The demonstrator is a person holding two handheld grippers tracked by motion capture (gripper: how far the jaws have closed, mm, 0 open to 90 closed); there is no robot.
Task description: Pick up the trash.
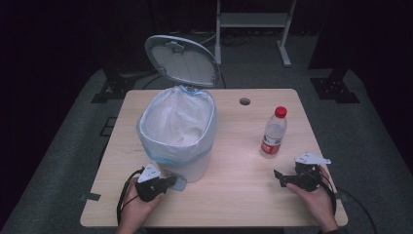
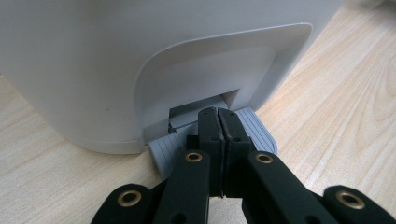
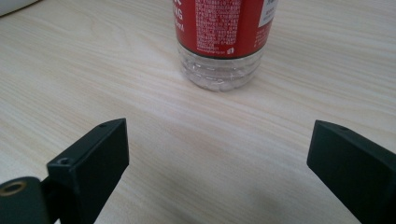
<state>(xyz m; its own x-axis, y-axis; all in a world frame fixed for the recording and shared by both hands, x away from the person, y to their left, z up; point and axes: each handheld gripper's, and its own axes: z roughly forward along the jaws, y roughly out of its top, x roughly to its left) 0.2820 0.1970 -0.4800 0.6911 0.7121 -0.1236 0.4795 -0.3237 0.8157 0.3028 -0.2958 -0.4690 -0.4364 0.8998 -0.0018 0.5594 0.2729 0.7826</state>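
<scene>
Counter (image 1: 234,195) of pale wood carries everything, with dark floor around it. Largest on it is the white bin (image 1: 181,141), standing left of centre; its lid (image 1: 182,61) is tipped up at the back, and a white bag (image 1: 178,122) with a bluish rim lines the inside and folds over the edge. What lies in the bag cannot be told. At the foot of the bin, on the near side, a grey ribbed pedal (image 2: 163,154) sticks out from a recess in the wall. The left gripper (image 2: 218,123) rests its tip on that pedal, fingers (image 2: 208,130) pressed together with nothing between them.

Right of centre stands a clear bottle (image 1: 273,132), upright, with a red cap and red label, well apart from the bin; it looks empty or nearly so. The right gripper (image 1: 278,176) sits near the counter's right front corner, pointing toward the bottle without touching it, its fingers (image 3: 93,158) spread wide over bare wood.
</scene>
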